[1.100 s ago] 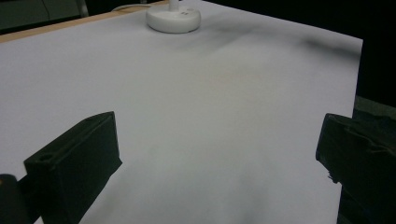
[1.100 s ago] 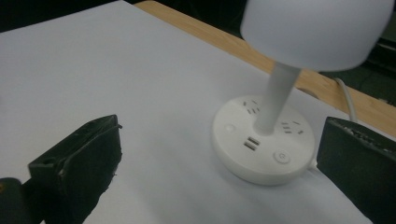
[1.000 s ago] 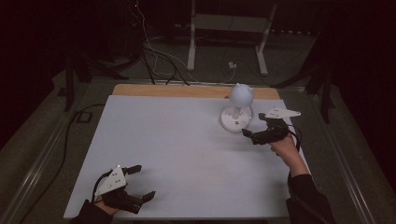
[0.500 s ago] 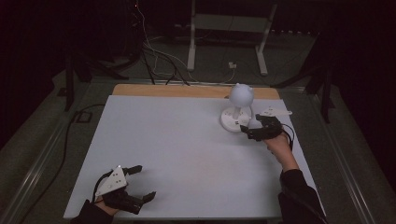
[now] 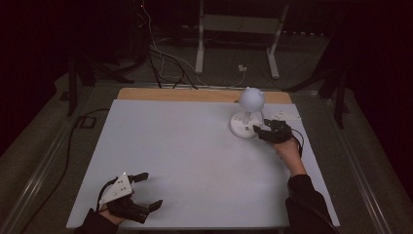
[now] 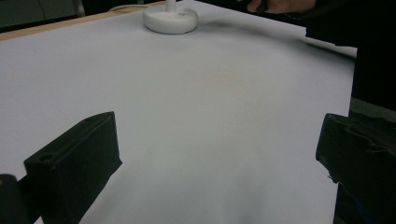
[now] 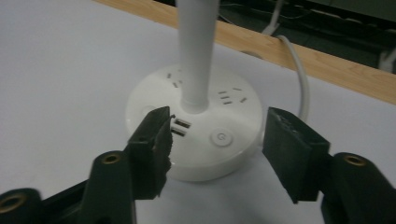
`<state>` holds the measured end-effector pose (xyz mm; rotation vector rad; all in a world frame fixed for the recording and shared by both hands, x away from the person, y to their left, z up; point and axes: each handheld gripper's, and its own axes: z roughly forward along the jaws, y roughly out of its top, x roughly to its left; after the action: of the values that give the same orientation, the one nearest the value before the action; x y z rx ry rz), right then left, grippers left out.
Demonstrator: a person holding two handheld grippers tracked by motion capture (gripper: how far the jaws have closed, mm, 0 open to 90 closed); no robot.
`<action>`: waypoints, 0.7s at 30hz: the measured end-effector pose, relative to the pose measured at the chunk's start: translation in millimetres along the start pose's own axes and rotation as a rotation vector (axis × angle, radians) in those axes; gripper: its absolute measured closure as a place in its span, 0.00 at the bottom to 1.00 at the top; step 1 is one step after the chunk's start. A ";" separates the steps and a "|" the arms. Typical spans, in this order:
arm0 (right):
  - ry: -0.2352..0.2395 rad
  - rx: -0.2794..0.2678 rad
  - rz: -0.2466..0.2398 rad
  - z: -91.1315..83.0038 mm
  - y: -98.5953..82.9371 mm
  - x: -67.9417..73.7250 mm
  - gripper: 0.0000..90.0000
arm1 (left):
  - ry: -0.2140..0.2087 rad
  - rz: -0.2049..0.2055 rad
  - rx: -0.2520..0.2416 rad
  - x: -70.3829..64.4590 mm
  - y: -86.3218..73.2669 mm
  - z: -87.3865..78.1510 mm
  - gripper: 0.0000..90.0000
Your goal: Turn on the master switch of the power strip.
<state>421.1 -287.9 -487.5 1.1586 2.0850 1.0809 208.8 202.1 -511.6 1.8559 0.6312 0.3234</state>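
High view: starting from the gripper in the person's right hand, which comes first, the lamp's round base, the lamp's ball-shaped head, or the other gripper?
1. Lamp base, just left of the right gripper.
2. Lamp head, above the base.
3. Left gripper, at the near left corner.

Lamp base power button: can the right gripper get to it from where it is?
Probably yes. The right gripper hangs open at the lamp base, its jaws either side of the power button, and nothing lies between. The lamp stem rises behind the button.

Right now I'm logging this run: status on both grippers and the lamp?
Right gripper open, jaws over lamp base, near its power button. Left gripper open, idle at near table edge. Nothing in the way.
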 end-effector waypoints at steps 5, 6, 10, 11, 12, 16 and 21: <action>-0.036 0.008 -0.002 5.4 -1.2 -0.9 0.63 | 0.004 0.003 -0.006 -0.2 0.3 -0.2 0.00; -0.043 0.014 -0.003 6.7 -1.2 -0.6 0.66 | 0.005 0.004 -0.005 -0.2 0.3 -0.2 0.00; -0.047 0.024 -0.009 11.4 -1.6 -0.7 0.75 | 0.006 0.004 -0.006 -0.2 0.2 -0.3 0.00; -0.051 0.026 -0.012 12.6 -1.5 -0.3 0.77 | 0.007 0.004 -0.006 -0.1 0.1 -0.3 0.00; -0.049 0.026 -0.010 13.6 -1.4 0.0 0.78 | 0.007 0.003 -0.006 -0.1 0.0 -0.1 0.00; -0.046 0.019 -0.003 18.3 -0.2 2.0 0.87 | 0.019 -0.006 -0.010 0.5 0.1 -0.3 0.00; -0.082 0.031 -0.013 24.2 1.0 2.6 1.00 | 0.016 -0.005 -0.008 0.2 0.1 -0.4 0.00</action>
<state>438.1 -275.9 -500.1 1.1822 2.0495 0.9816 208.8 202.5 -511.4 1.8450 0.6442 0.3369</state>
